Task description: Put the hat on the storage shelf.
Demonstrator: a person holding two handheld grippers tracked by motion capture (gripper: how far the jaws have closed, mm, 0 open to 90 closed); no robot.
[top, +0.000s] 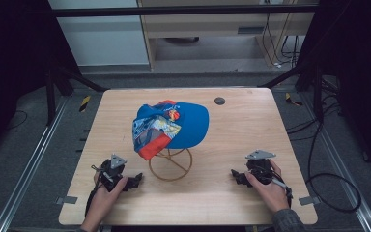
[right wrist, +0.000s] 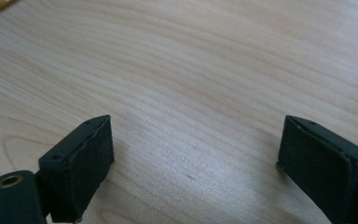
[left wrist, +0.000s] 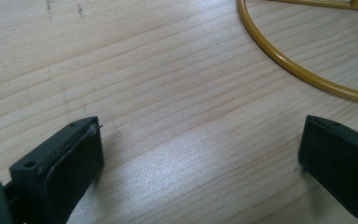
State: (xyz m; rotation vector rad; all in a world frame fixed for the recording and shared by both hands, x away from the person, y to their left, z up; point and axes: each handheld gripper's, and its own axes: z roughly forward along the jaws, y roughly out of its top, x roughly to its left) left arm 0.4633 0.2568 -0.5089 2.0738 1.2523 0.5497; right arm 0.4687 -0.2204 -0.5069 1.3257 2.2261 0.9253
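At the left of the high view, the left hand-held gripper (top: 136, 181) lay low on the wooden surface (top: 232, 140), held by the person's left hand (top: 107, 189), its jaws pointing toward the middle of the surface. In the left gripper view its two black pads (left wrist: 77, 161) stood wide apart with nothing but bare wood grain between them; it had hold of nothing. The curved gold wire of the stand's base ring (left wrist: 289, 65) ran across the upper right of that view, near the jaws but apart from them.

In the middle of the surface stood the gold wire stand (top: 170, 164), its round base ring flat on the wood. On top of it sat the blue cap (top: 174, 125), with a red and patterned panel hanging toward the near left and the blue brim reaching to the right. A small dark disc (top: 219, 101) lay on the surface beyond the cap, well apart from it.

At the right, the right hand-held gripper (top: 236, 175) rested near the surface in the person's right hand (top: 268, 186), jaws pointing left toward the stand yet well apart from it. In the right gripper view its pads (right wrist: 81, 170) stood spread wide, empty, with only the wood grain between them.
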